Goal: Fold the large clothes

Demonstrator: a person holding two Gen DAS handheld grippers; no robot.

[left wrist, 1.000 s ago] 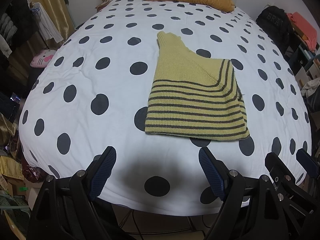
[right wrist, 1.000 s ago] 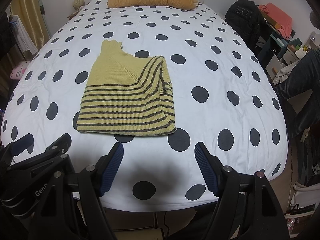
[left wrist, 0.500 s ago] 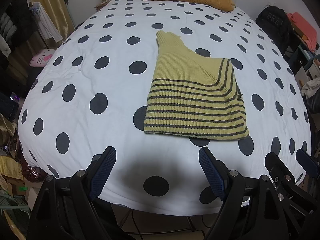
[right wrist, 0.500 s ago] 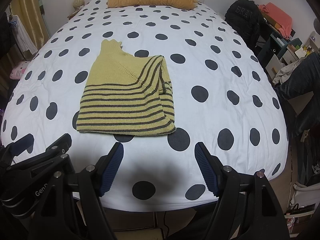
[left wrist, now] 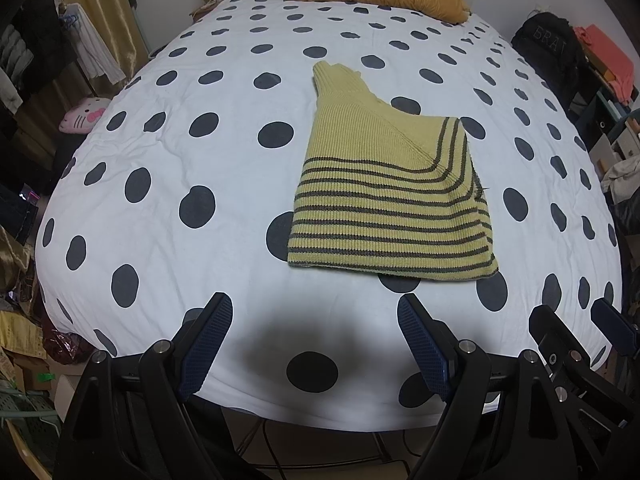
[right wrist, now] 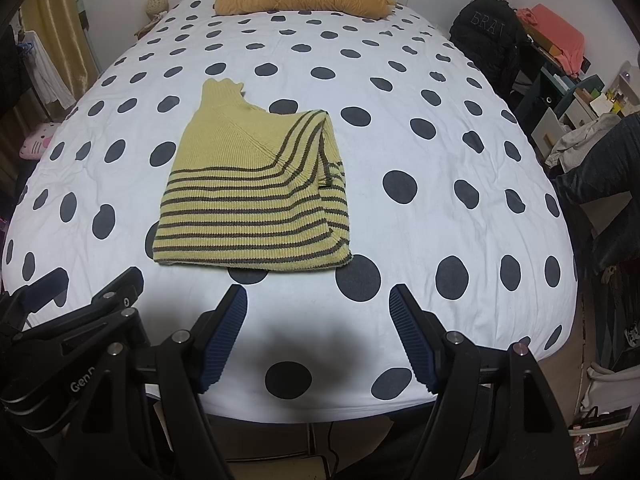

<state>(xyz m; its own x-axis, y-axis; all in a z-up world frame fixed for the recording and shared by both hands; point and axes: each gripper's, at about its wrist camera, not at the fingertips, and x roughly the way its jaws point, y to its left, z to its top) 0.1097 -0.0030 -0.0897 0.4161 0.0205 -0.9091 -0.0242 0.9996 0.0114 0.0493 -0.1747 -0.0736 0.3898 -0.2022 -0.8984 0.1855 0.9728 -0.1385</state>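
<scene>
Bed (left wrist: pixel 168 152), polka-dot cover: a folded yellow striped knit sweater (left wrist: pixel 384 200) is laid near its foot end. Soft, limp, fairly thick; best taken at the doubled hem corners. Left claw (left wrist: pixel 316 344) and right claw (right wrist: pixel 318 334): both held apart, empty, short of the sweater.

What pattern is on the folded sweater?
Sweater: yellow-green knit with dark stripes, plain toward the collar. Clearest in left wrist view.

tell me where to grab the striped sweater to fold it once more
Judging by its pose, take the striped sweater at the two near hem corners, one gripper each, coming in low from the bed's foot. That straight hem lies closest and flat on the polka-dot bedspread, so lifting it toward the collar should halve it.
</scene>
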